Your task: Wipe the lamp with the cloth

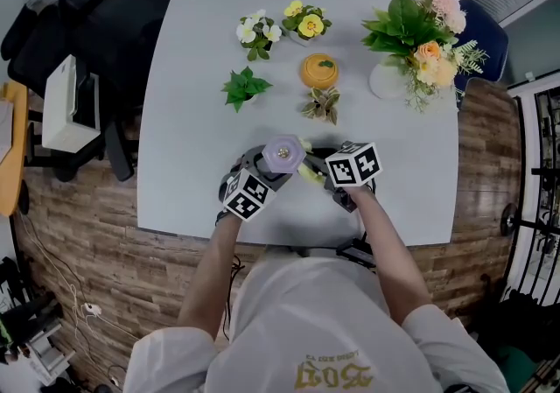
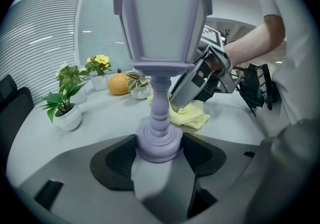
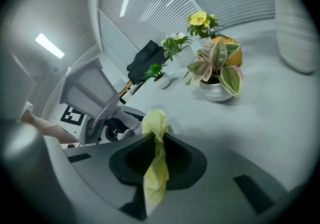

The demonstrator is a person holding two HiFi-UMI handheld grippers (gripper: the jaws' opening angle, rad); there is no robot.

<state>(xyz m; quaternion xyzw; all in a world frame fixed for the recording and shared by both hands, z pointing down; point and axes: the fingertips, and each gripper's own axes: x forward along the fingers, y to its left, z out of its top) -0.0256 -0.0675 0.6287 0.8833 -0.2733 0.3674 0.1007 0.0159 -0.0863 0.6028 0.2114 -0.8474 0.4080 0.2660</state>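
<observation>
Holding: left gripper (image 2: 159, 144), jaws pressed on base of lilac lamp (image 2: 160, 53), upright, at table (image 1: 192, 59) near edge, mid. Right gripper (image 3: 156, 140) pinching yellow cloth (image 3: 156, 168), just beside lamp stem. Risk (est.): lamp top-heavy, gripped low only; sideways rub could tip it or twist it out. Qty: grippers x2, lamp x1, cloth x1, small potted plants (image 1: 246, 87) x4, orange gourd (image 1: 319, 71) x1, flower vase (image 1: 385, 80) x1.

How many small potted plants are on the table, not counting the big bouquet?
4: white-flowered plant and yellow-flowered plant toward the far edge, green leafy plant nearer on the left, variegated plant at centre. None looks hidden.
</observation>
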